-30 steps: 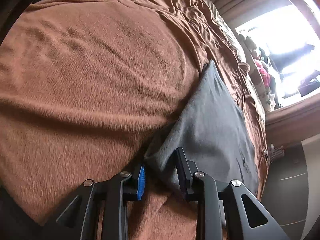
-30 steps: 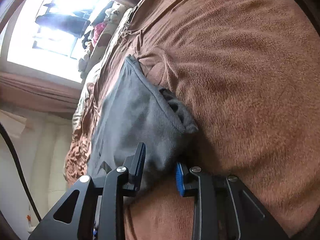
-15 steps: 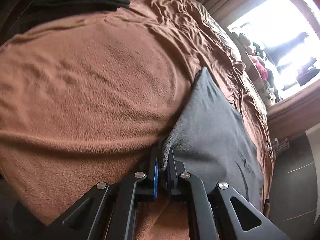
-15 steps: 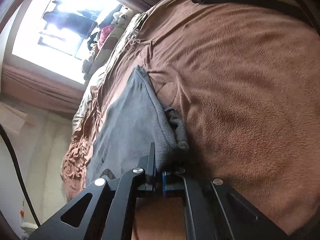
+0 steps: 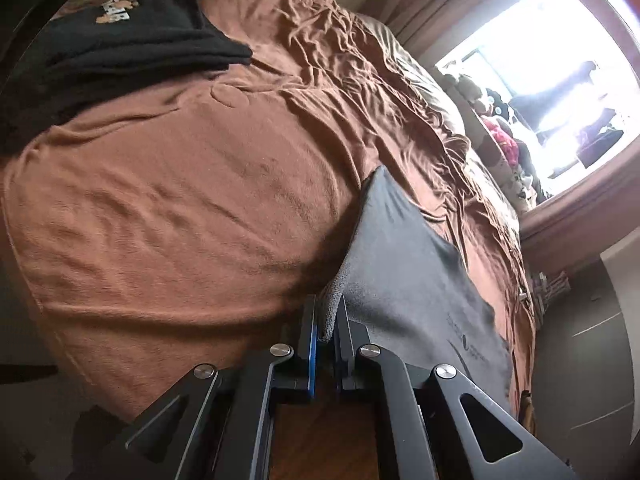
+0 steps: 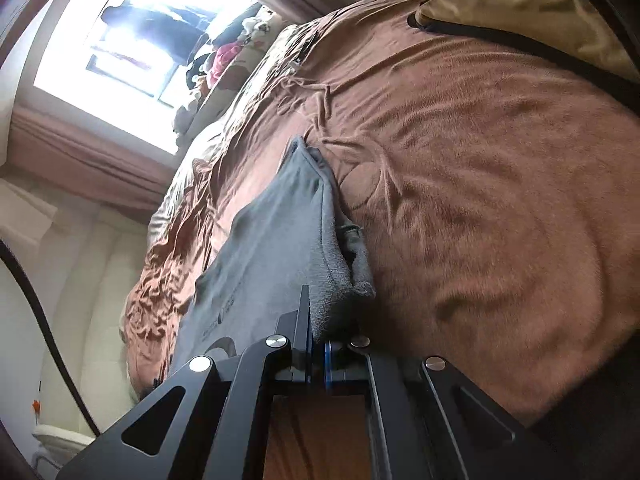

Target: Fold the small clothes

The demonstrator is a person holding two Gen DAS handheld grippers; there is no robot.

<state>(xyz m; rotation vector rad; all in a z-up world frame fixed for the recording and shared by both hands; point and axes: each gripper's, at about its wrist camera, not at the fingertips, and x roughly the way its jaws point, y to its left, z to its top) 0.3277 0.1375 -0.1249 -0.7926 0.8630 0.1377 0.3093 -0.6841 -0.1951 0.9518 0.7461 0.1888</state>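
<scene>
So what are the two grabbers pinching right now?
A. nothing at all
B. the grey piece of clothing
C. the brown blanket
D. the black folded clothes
B: the left gripper and the right gripper are each shut on an edge of the grey garment, which lies on the brown blanket; the black folded clothes sit far off, untouched.

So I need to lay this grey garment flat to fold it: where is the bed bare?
Bare brown blanket runs between the grey garment and the black clothes. The window-side edge is rumpled and crowded.
</scene>
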